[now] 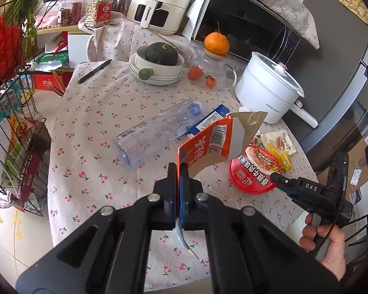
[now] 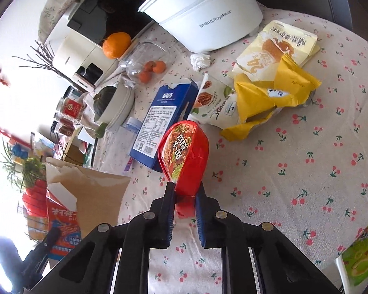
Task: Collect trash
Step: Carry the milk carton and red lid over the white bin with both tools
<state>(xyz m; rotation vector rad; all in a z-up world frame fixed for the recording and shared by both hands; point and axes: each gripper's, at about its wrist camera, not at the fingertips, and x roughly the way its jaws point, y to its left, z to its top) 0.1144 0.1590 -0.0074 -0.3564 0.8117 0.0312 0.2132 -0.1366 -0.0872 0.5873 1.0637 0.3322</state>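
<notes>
My left gripper is shut on a flattened orange carton and holds it above the table; the carton also shows at the left of the right wrist view. My right gripper is shut on a red noodle bowl, gripping its rim; the bowl shows in the left wrist view with the right gripper at its edge. An empty clear plastic bottle lies on its side on the table. A blue carton, yellow snack wrappers and a crumpled tissue lie nearby.
On the cherry-print tablecloth stand a white electric pot, stacked bowls with a squash, a glass jar with small oranges and a pen. A microwave, an air fryer and a wire rack surround it.
</notes>
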